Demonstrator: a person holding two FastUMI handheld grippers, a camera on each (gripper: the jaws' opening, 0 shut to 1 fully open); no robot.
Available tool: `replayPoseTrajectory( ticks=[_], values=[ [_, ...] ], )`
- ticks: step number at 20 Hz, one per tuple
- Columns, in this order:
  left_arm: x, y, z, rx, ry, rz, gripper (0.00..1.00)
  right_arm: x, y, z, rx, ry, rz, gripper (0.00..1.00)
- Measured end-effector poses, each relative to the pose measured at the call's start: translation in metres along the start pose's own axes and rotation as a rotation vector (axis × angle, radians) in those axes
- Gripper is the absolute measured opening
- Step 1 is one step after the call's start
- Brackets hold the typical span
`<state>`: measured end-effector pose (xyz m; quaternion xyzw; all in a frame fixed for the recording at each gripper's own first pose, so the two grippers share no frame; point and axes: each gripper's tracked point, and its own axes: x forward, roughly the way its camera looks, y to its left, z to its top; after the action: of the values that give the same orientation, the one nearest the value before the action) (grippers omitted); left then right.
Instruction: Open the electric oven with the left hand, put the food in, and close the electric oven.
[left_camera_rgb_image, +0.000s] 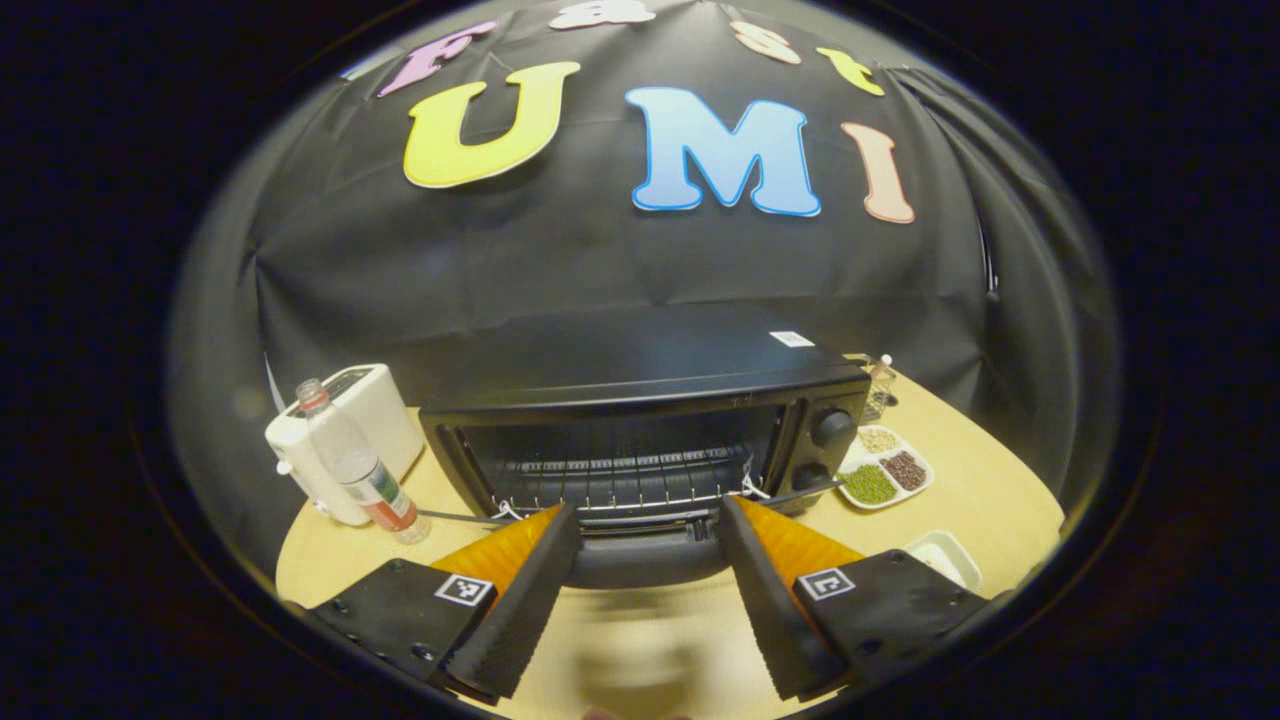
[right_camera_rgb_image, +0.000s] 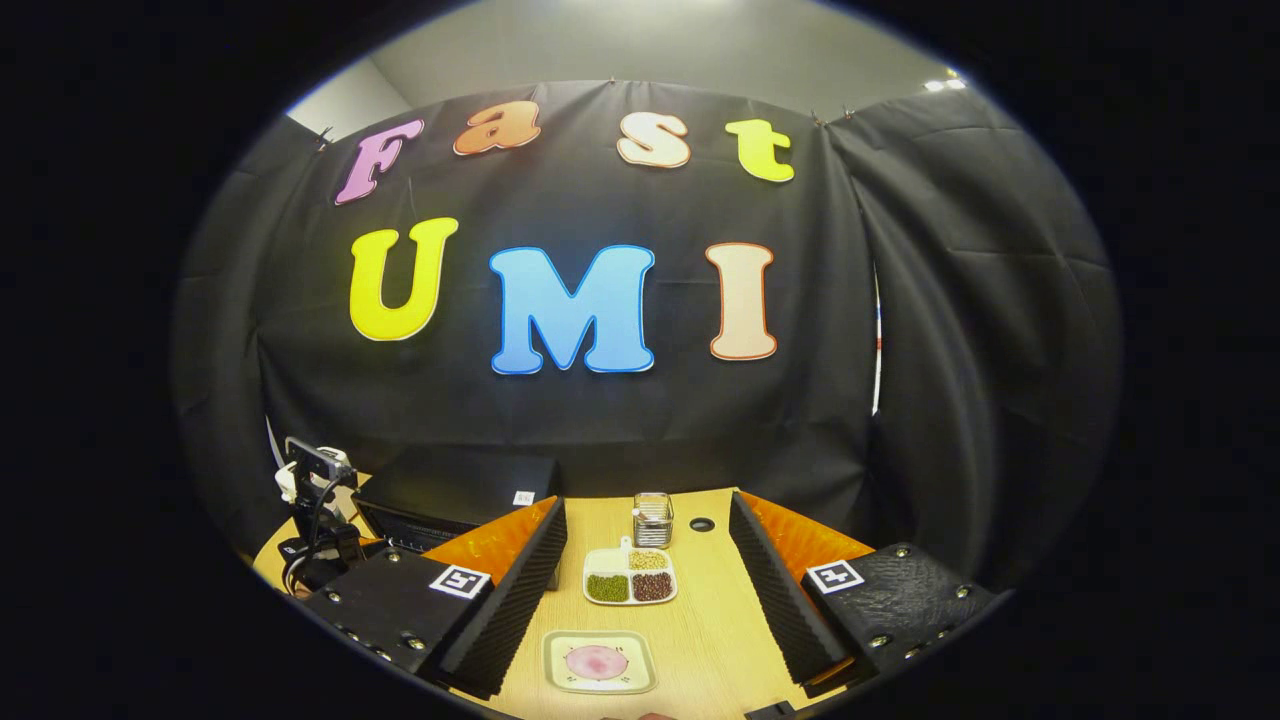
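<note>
At the bottom of the left gripper view, the left gripper (left_camera_rgb_image: 648, 585) is spread wide and grips nothing; its two fingers stand either side of the dropped oven door (left_camera_rgb_image: 645, 560), whose near edge is blurred, so I cannot tell whether they touch it. Just beyond, in the middle of the frame, the electric oven (left_camera_rgb_image: 640, 420) sits open on the wooden table (left_camera_rgb_image: 990, 490), its wire rack (left_camera_rgb_image: 620, 480) bare. To its left stand a plastic bottle (left_camera_rgb_image: 355, 465) and a white appliance (left_camera_rgb_image: 345, 430); to its right lies a divided dish of beans (left_camera_rgb_image: 885, 470), and a white tray (left_camera_rgb_image: 945, 555) is cut off at lower right.

In the right gripper view, the right gripper (right_camera_rgb_image: 645, 600) is likewise released, fingers far apart and empty. Between them at the bottom of the frame lies a small plate of food (right_camera_rgb_image: 598, 662), pink and round. Farther off is the bean dish, then a little wire holder (right_camera_rgb_image: 652, 518). At middle left the oven's dark body is half hidden behind the left finger, with the other gripper's rig (right_camera_rgb_image: 315, 520) in front of it.
</note>
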<state>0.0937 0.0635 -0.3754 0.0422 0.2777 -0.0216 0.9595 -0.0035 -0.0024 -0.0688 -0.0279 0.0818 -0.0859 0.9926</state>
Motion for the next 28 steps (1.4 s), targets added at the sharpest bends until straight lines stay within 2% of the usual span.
replayPoseTrajectory(
  ticks=[1, 2, 4, 5, 11, 17, 21, 23, 25, 27, 28],
  values=[
    [-0.003, 0.000, -0.004, 0.002, 0.005, 0.001, 0.99, -0.001, 0.000, -0.001, 0.002, 0.001, 0.000, 0.99],
    [-0.005, -0.001, -0.011, 0.005, 0.015, 0.001, 0.95, -0.001, -0.001, -0.002, 0.005, 0.003, 0.000, 0.99],
    [-0.010, -0.002, -0.022, 0.002, 0.032, -0.002, 0.95, -0.001, 0.000, -0.005, 0.009, 0.011, 0.005, 0.99],
    [-0.011, -0.003, -0.027, -0.001, 0.040, -0.004, 0.99, -0.001, 0.000, -0.006, 0.007, 0.013, 0.007, 0.99],
    [-0.021, -0.007, -0.068, 0.053, 0.092, -0.030, 0.95, -0.002, 0.008, -0.016, 0.004, 0.041, 0.035, 0.99],
    [-0.024, 0.011, -0.118, 0.078, 0.190, -0.013, 0.95, 0.000, 0.012, -0.039, 0.013, 0.109, 0.067, 0.99],
    [-0.041, 0.020, -0.077, 0.062, 0.093, 0.010, 0.99, 0.008, 0.010, -0.062, 0.043, 0.194, 0.101, 0.99],
    [-0.059, 0.021, -0.036, 0.050, 0.001, 0.016, 0.92, 0.016, 0.010, -0.079, 0.070, 0.259, 0.134, 0.99],
    [-0.078, 0.021, 0.007, 0.038, -0.092, 0.019, 0.99, 0.026, 0.009, -0.099, 0.098, 0.334, 0.170, 0.99],
    [-0.105, 0.027, 0.050, 0.024, -0.189, 0.024, 0.95, 0.036, 0.012, -0.122, 0.148, 0.429, 0.222, 0.99],
    [-0.122, 0.030, 0.072, 0.012, -0.240, 0.029, 0.99, 0.041, 0.011, -0.136, 0.170, 0.483, 0.233, 0.99]
  ],
)
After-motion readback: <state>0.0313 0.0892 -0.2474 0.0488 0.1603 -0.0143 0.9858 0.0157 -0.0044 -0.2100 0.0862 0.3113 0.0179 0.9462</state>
